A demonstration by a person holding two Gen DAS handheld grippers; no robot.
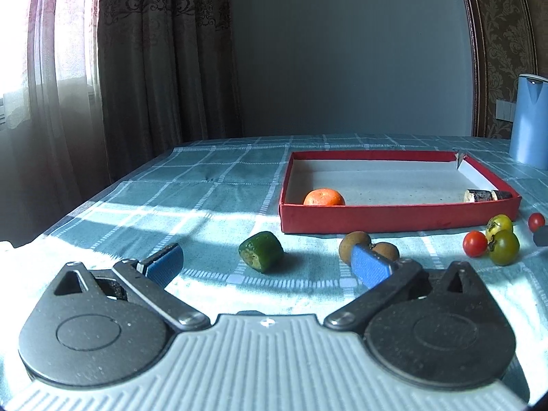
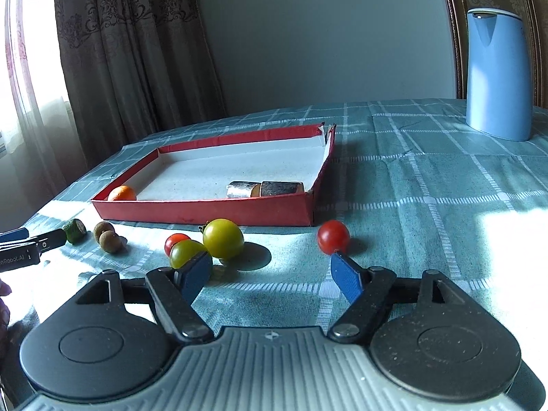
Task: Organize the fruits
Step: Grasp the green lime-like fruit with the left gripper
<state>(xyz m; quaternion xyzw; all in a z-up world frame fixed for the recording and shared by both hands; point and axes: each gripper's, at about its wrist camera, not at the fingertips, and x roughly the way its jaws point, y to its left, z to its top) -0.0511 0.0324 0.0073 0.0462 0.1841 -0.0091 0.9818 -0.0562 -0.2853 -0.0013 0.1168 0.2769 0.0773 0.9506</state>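
A red tray (image 1: 394,217) (image 2: 205,212) holds an orange mandarin (image 1: 323,197) (image 2: 122,193) and two dark cut pieces (image 1: 488,195) (image 2: 265,189). My left gripper (image 1: 267,262) is open and empty, with a green cucumber chunk (image 1: 261,251) (image 2: 75,230) between its fingers, a little ahead. Two brown longans (image 1: 368,245) (image 2: 109,236) lie by its right finger (image 1: 371,267). My right gripper (image 2: 270,270) is open and empty, low over the cloth. Yellow-green tomatoes (image 2: 222,242) (image 1: 501,236) and red cherry tomatoes (image 2: 333,236) (image 1: 475,243) lie just ahead of it.
A blue jug (image 2: 496,75) (image 1: 529,120) stands at the far right on the checked teal tablecloth (image 2: 428,188). Curtains hang beyond the table's left edge. The left gripper's fingers (image 2: 20,241) show at the left of the right wrist view.
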